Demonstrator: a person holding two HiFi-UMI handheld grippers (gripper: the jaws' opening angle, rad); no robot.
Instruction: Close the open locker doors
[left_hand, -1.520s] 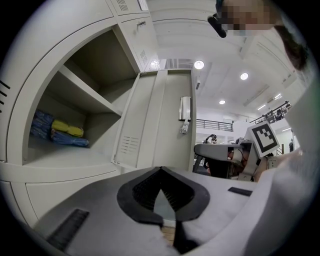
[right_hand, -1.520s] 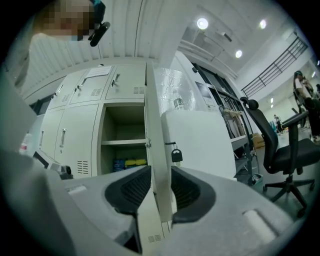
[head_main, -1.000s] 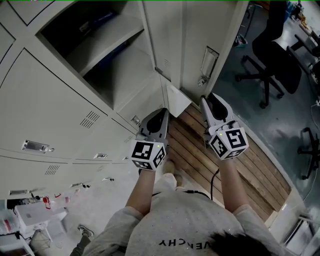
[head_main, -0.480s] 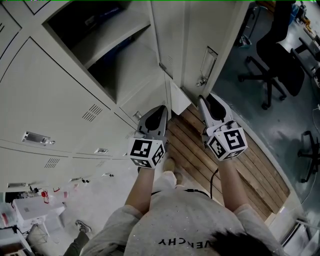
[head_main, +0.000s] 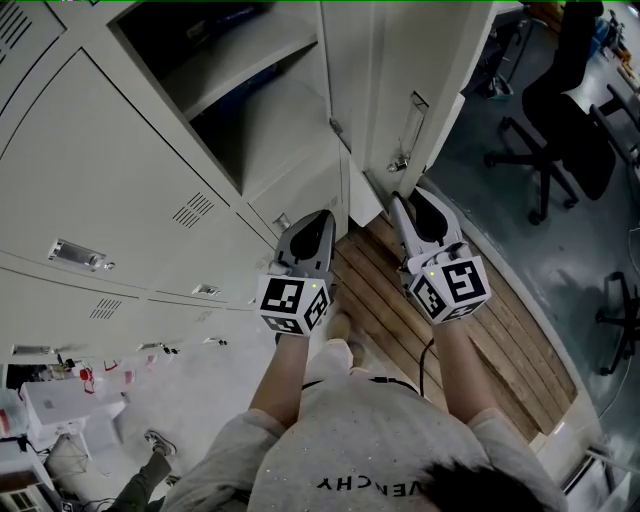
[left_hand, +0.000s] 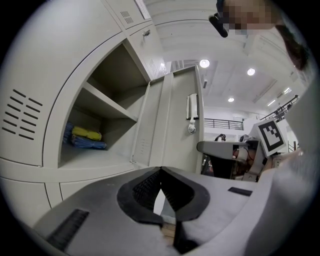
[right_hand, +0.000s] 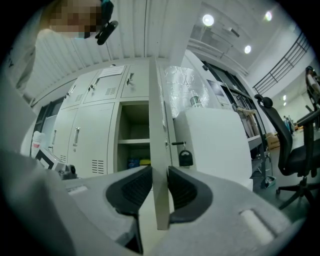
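Both grippers sit closer to the locker bank (head_main: 120, 190) than 1 second ago, which has slid rightward across the head view. The right gripper (head_main: 398, 203) has just been closing its jaws. They now pinch the free edge of the open locker door (right_hand: 159, 125), 1 pad against each face. The left gripper (left_hand: 161, 170) has its tips pressed together on nothing and is held level beside the right one, near the locker front to the left of the door.

The door stands upright, its long axis vertical, swung well out from the bank. Its thin edge points back at the person, and its outer face, with the handle (head_main: 420, 120) and padlock (head_main: 400, 162), faces the person's right.

Only the right gripper view shows the edge caught between the pads; from the head view the gripper's body covers that spot. The left gripper view looks into the open compartment (left_hand: 115, 135), where blue and yellow items (left_hand: 82, 137) lie below 1 shelf (left_hand: 107, 105); from above that space is dark. The head view alone shows the plank floor (head_main: 450, 360) underfoot and an office chair (head_main: 550, 110) further right.
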